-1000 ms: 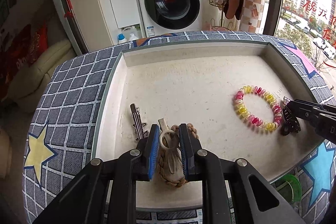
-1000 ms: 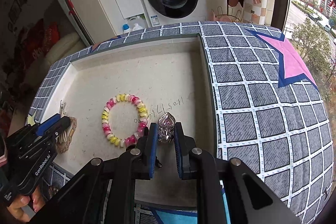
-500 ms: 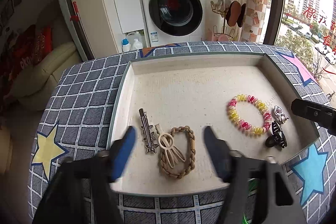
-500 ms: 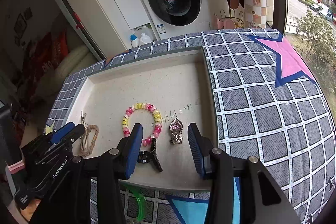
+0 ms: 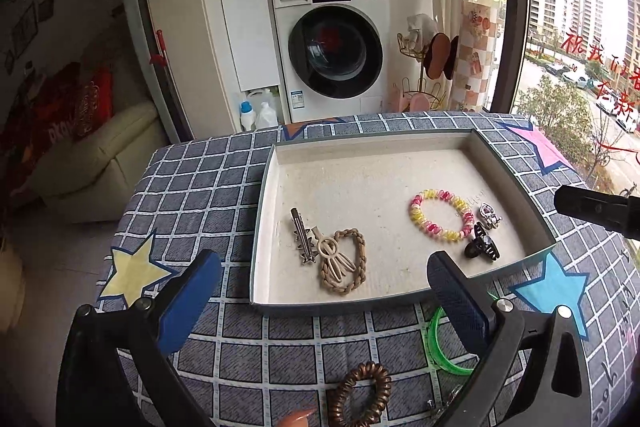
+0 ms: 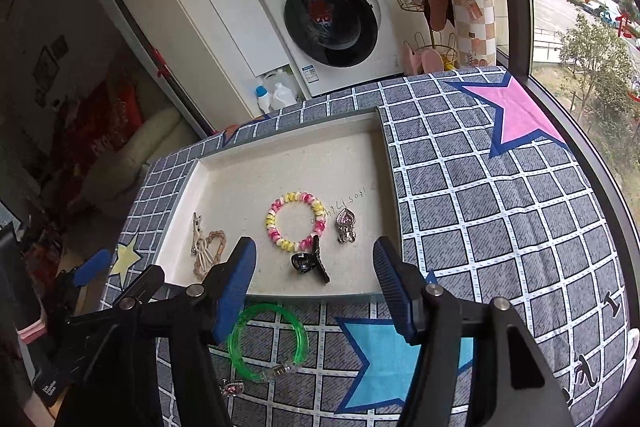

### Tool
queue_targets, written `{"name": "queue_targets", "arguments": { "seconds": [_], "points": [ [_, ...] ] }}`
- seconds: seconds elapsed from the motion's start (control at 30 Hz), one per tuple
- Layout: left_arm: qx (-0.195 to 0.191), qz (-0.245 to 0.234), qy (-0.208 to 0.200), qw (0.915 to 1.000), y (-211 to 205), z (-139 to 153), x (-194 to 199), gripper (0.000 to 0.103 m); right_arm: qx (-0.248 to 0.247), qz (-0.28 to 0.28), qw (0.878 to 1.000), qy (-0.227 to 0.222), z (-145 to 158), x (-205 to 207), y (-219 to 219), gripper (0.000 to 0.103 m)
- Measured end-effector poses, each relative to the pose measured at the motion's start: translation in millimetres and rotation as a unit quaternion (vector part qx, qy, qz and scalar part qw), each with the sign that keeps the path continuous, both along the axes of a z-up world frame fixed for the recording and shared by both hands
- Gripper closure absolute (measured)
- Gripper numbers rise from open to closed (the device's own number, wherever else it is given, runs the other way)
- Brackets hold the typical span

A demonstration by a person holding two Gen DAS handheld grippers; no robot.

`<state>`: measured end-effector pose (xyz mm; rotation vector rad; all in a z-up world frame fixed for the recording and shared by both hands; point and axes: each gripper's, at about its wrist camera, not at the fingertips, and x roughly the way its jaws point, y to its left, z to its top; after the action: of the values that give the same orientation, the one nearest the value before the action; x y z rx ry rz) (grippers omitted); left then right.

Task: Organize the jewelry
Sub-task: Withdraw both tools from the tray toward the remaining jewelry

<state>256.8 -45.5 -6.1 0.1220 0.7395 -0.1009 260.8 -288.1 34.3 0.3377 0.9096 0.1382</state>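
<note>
Checked cloth with coloured stars [image 5: 192, 195] is spread over a table set before a washing machine [image 5: 334, 51] and a window, and a shallow tray [image 5: 264, 211] is laid on it. Six pieces are seen inside the tray: a metal clip [image 5: 302, 235], a cream clip [image 5: 334, 257] laid over a braided tie [image 5: 352, 261] at the left, and a pink-and-yellow spiral tie [image 5: 440, 221], a silver clip [image 5: 490, 215] and a black claw clip [image 5: 482, 247] at the right. The silver clip is placed just beside the spiral tie, the black claw touching the tie's near edge. On the cloth in front of the tray, a green bangle [image 6: 268, 341] and a brown spiral tie [image 5: 362, 393] are left outside, with a small sparkly piece [image 6: 232, 387] near the bangle. The left gripper [image 5: 324, 277] is held above the tray's near edge, its jaws spread fully with nothing between them. The right gripper [image 6: 314, 269] is held over the tray's near right corner, its jaws opening and nothing pinched; the black claw clip is seen lying on the tray floor beyond them.
</note>
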Motion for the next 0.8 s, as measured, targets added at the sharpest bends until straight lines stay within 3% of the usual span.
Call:
{"name": "queue_targets", "arguments": {
  "seconds": [0.13,0.27,0.33,0.53,0.8],
  "points": [
    [0.003,-0.003,-0.003,1.0,4.5,6.9,-16.6,0.0,0.001,-0.003,1.0,-0.006,9.7,-17.8,-0.1,0.029],
    [-0.002,-0.002,-0.006,1.0,11.2,13.2,-34.9,0.0,-0.001,0.002,1.0,-0.013,19.1,-36.8,2.2,0.028],
    [-0.008,-0.003,-0.005,1.0,15.2,15.4,-43.7,0.0,-0.006,0.004,1.0,-0.017,24.2,-45.6,4.2,0.02],
    [0.001,-0.005,-0.013,0.9999,24.2,16.0,-72.3,0.0,-0.005,0.013,0.999,-0.034,42.5,-72.1,9.1,0.02],
    [0.007,-0.019,0.007,0.9998,30.0,0.1,-102.7,0.0,-0.006,0.021,0.999,-0.041,53.5,-100.1,16.9,0.019]
  ]
}}
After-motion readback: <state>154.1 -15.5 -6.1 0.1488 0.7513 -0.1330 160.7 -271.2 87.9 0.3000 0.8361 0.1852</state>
